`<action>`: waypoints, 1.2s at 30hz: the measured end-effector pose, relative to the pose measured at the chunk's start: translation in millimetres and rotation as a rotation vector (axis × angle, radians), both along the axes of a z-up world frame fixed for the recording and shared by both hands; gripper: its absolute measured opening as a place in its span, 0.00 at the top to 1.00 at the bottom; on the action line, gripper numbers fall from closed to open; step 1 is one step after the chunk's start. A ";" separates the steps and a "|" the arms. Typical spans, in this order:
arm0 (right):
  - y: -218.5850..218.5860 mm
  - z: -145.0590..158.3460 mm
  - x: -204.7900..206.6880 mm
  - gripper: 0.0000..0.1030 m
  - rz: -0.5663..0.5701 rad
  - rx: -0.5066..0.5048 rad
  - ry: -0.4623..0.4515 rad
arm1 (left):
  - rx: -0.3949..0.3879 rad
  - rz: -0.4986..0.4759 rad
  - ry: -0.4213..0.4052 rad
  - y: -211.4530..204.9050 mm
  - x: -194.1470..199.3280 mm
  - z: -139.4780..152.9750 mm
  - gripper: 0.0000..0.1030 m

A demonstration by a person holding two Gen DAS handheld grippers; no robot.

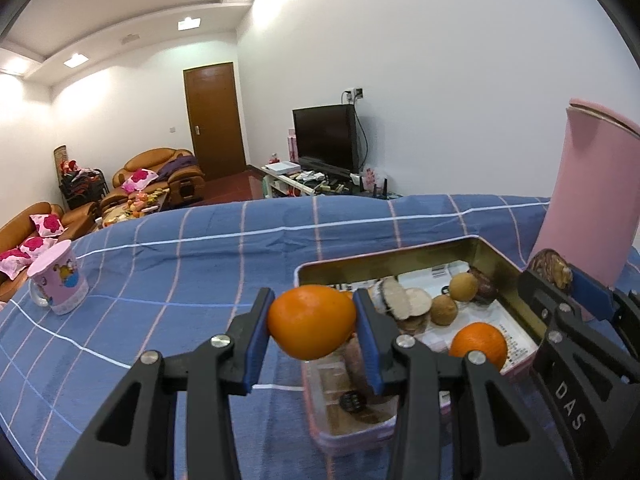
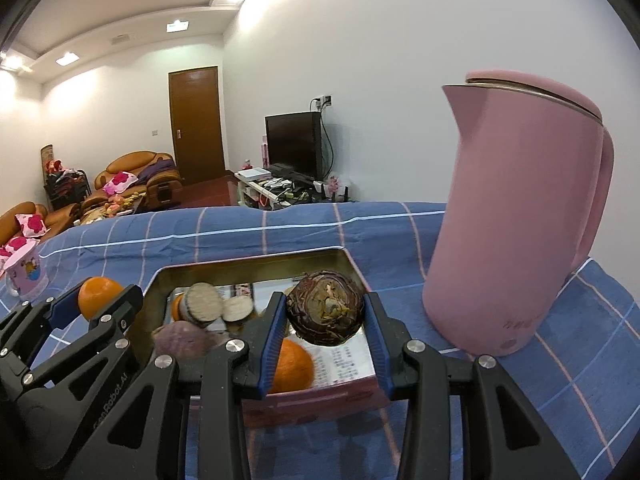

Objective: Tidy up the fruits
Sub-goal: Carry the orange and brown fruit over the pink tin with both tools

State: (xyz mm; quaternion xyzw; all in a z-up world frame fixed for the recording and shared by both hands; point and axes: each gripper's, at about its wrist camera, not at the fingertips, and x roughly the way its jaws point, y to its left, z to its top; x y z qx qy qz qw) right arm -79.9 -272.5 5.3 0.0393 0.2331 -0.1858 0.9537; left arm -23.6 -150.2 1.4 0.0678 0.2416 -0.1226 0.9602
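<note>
My left gripper (image 1: pixel 312 322) is shut on an orange (image 1: pixel 311 321) and holds it above the near left corner of a metal tin (image 1: pixel 500 264). My right gripper (image 2: pixel 325 314) is shut on a dark brown wrinkled fruit (image 2: pixel 325 307) and holds it above the tin (image 2: pixel 160 280). In the tin lie a second orange (image 1: pixel 478 345), two small brown round fruits (image 1: pixel 444 309), cut pale slices (image 1: pixel 404 300) and a purplish fruit (image 2: pixel 180 338). The right gripper with its brown fruit also shows in the left wrist view (image 1: pixel 552 276). The left gripper and its orange show in the right wrist view (image 2: pixel 98 296).
A tall pink kettle (image 2: pixel 516 220) stands close to the tin's right side. A pink cartoon mug (image 1: pixel 58 282) stands at the far left on the blue checked cloth (image 1: pixel 180 264). A clear plastic tray (image 1: pixel 352 412) lies under the tin's near end.
</note>
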 end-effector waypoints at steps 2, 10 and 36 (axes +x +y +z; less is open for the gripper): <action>-5.4 0.4 0.1 0.60 -0.012 -0.001 0.000 | -0.005 -0.007 0.007 -4.1 1.4 -0.2 0.59; -20.2 0.4 5.7 0.60 -0.037 -0.001 0.000 | -0.020 -0.029 0.031 -19.6 8.8 -2.8 0.59; -32.9 0.6 40.1 0.60 -0.010 0.009 0.012 | -0.052 -0.037 0.078 -36.4 40.6 -5.1 0.59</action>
